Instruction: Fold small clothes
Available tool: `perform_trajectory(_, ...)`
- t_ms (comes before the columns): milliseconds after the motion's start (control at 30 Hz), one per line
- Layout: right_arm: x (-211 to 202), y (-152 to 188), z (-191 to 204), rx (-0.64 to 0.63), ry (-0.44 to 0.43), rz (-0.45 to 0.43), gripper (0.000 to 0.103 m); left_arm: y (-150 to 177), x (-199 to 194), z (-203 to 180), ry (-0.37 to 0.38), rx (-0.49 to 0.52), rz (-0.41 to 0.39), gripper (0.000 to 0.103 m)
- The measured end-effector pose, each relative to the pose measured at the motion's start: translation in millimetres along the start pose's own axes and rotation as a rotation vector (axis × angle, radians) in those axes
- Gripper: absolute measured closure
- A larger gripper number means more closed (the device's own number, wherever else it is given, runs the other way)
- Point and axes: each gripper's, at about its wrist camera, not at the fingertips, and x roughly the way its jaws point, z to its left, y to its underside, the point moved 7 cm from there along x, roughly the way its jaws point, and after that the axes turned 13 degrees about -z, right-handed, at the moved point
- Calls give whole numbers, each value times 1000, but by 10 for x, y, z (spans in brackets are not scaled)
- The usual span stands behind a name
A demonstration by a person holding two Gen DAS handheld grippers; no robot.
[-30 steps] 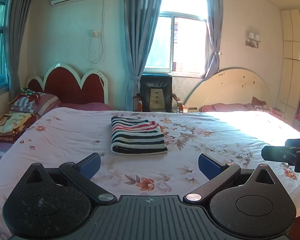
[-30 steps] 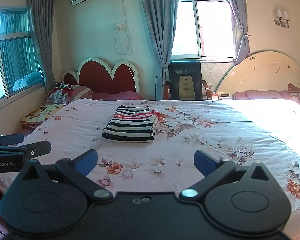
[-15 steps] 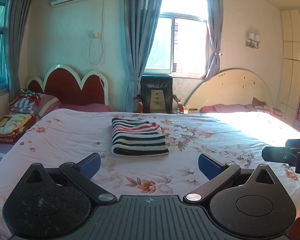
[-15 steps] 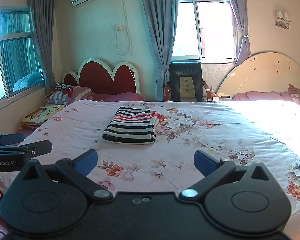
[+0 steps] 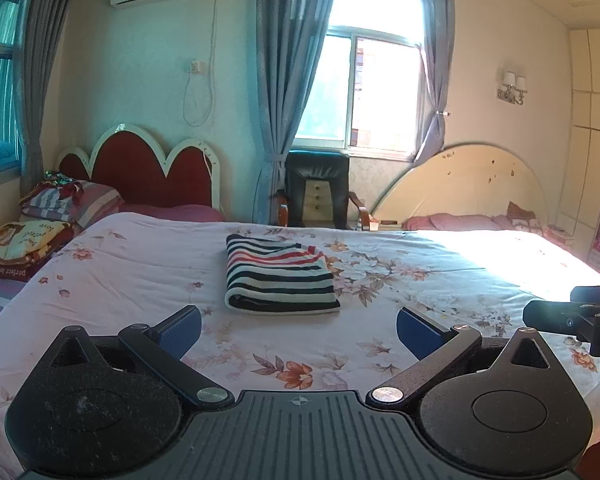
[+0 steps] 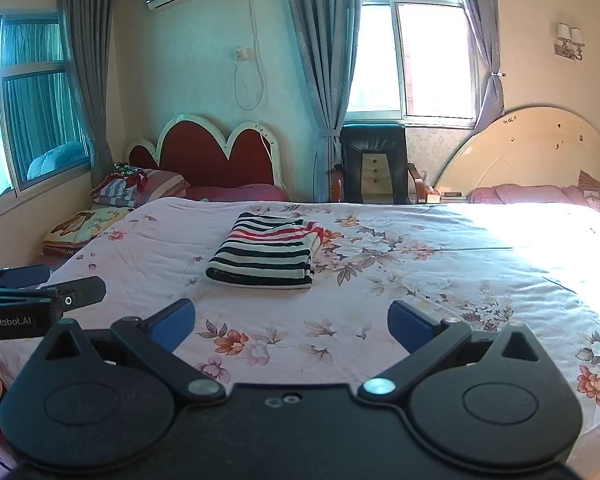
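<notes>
A folded garment with black, white and red stripes point(image 5: 280, 276) lies flat on the floral bedspread point(image 5: 140, 272), in the middle of the bed. It also shows in the right wrist view point(image 6: 266, 254). My left gripper point(image 5: 299, 330) is open and empty, held above the near part of the bed, well short of the garment. My right gripper point(image 6: 291, 326) is open and empty, also short of the garment. The right gripper shows at the right edge of the left wrist view point(image 5: 576, 316), and the left gripper at the left edge of the right wrist view point(image 6: 40, 300).
A second bed with a red headboard point(image 5: 140, 168) and pillows point(image 5: 68, 200) stands at the left. A black chair point(image 5: 318, 188) stands under the window. A cream headboard point(image 5: 460, 184) and pink pillows point(image 5: 452, 222) are at the far right.
Both views have drifted slightly; the striped garment sits a little lower in each frame. Both grippers stay open and empty.
</notes>
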Motion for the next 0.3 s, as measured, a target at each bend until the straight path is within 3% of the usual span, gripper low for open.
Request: perform_trajectory(300, 74, -34, 45, -5, -24, -2, 1, 17, 57, -38, 11, 27, -1, 0)
